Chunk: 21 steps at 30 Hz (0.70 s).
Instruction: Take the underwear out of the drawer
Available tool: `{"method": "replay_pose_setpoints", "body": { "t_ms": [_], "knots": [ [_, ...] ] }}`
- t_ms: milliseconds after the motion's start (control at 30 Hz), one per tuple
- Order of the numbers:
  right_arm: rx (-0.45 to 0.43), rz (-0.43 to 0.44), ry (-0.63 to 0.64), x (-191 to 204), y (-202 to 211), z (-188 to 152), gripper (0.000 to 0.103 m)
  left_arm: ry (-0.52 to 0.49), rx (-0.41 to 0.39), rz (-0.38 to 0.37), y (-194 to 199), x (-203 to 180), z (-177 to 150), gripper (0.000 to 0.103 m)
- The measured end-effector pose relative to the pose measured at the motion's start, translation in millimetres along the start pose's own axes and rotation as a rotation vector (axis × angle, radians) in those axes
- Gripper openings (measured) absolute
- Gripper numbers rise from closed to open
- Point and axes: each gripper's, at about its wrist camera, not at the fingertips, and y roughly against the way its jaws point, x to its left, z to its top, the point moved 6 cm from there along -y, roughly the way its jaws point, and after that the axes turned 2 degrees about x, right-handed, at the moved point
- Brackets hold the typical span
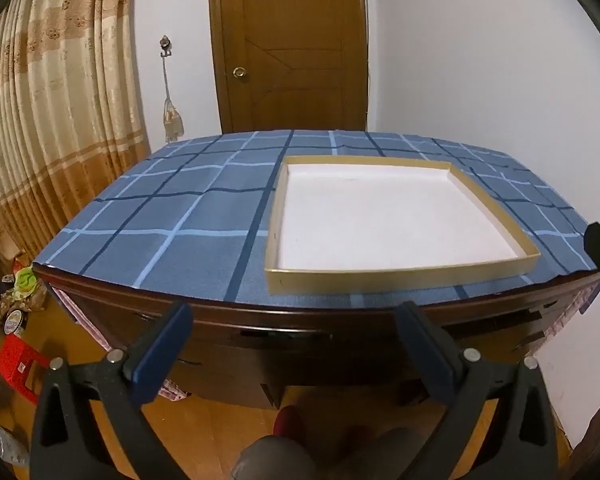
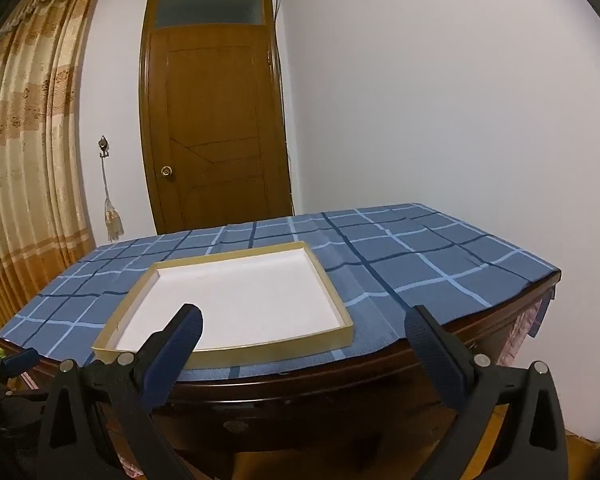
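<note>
A wooden desk [image 1: 260, 320] stands ahead of both grippers, its top covered by a blue checked cloth [image 1: 160, 208]. Behind it are a white wall, a brown door [image 2: 216, 120] and tan curtains [image 1: 52, 100]. On the cloth, just beyond the jaws, lies a shallow tray [image 1: 400, 276] with gold sides and a bare white floor.

The task looks barely begun. The drawer [image 1: 284, 334] fronts sit in the desk's dark face, below the jaws, and as far as can be seen they are closed. No underwear is in sight; presumably it is inside. Opening a drawer, reaching in and lifting the garment out all remain, and the tray may be where it goes.

The left gripper [image 1: 294, 330] is spread wide, holding nothing and touching nothing, in front of the desk edge. The right gripper [image 2: 304, 334] is equally wide and empty, raised a little above the desk's near edge.
</note>
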Motion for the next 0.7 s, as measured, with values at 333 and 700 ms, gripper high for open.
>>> {"method": "replay_pose_setpoints", "body": {
  "t_ms": [333, 700],
  "knots": [
    [0.019, -0.007, -0.012, -8, 4, -14, 0.102, -0.004, -0.017, -0.015, 6, -2, -11, 0.103],
    [0.045, -0.016, -0.011, -10, 9, -27, 0.102, -0.020, -0.020, -0.030, 12, -5, -20, 0.103]
  ]
}}
